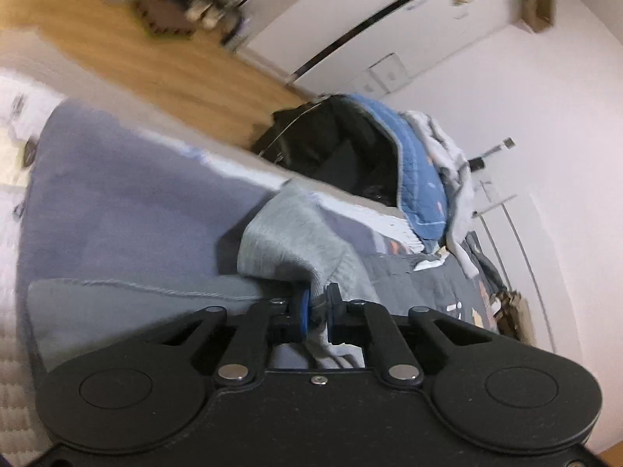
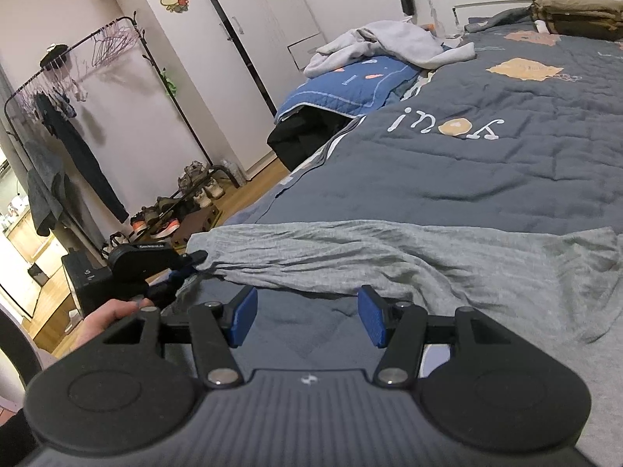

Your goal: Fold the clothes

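Right wrist view first: we've got the right gripper (image 2: 307, 317) with its blue-padded jaws wide apart, nothing between them, hovering just in front of the near edge of the crumpled light grey knit garment (image 2: 409, 257). That garment lies stretched across the dark grey quilted bedspread with white lettering and orange patches (image 2: 486, 163). At its left corner we can see the left gripper (image 2: 194, 258) pinching the fabric, with a hand (image 2: 109, 317) holding it.

Left wrist view is blurry and tilted, but the left gripper's (image 1: 317, 303) jaws are together, clamped on a bunched fold of the grey garment (image 1: 288, 237), which is lifted a bit off the bedspread (image 1: 128, 194).

Room stuff: a blue quilted blanket (image 2: 350, 81) hangs off the bed's far side with a pale grey hoodie (image 2: 393, 43) heaped on top. There's wood flooring (image 1: 163, 58), white wardrobe doors with cartoon mouse stickers (image 2: 272, 19), a black clothes rail with hangers and dark clothes (image 2: 78, 89), and shoes (image 2: 183, 202) lined up underneath it. A folded olive-brown blanket (image 2: 576, 11) sits near the headboard.
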